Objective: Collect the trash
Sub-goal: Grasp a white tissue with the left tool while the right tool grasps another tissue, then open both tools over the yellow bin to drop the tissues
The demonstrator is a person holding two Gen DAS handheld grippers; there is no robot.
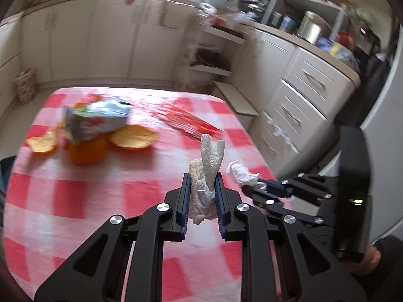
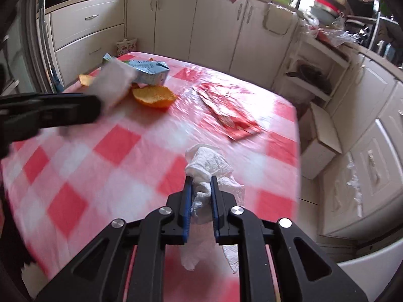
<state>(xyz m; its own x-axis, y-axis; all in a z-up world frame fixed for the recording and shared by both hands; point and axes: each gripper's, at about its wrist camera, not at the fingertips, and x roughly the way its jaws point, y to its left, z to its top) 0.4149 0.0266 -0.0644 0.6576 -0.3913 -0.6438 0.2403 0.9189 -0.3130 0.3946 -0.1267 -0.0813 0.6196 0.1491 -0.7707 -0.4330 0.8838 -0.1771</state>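
My left gripper [image 1: 202, 176] is shut on a crumpled white paper towel [image 1: 207, 153] that sticks up between its blue pads, above the red-and-white checked table [image 1: 63, 188]. In the right wrist view the left gripper [image 2: 97, 107] appears blurred at the left with that towel [image 2: 113, 88]. My right gripper [image 2: 201, 180] is shut on a second crumpled paper towel [image 2: 209, 162] near the table's right edge; it also shows in the left wrist view [image 1: 254, 188] with its towel [image 1: 240, 172]. On the table lie a blue carton [image 2: 148, 71], orange peels [image 2: 155, 97] and a flat red packet [image 2: 226, 110].
Cream kitchen cabinets [image 2: 214, 32] run behind the table and a drawer unit [image 1: 302, 95] stands to its right. An open shelf [image 2: 312, 80] and a cardboard box [image 2: 322, 138] sit past the table's far right corner. A patterned bag [image 1: 25, 88] stands on the floor at the left.
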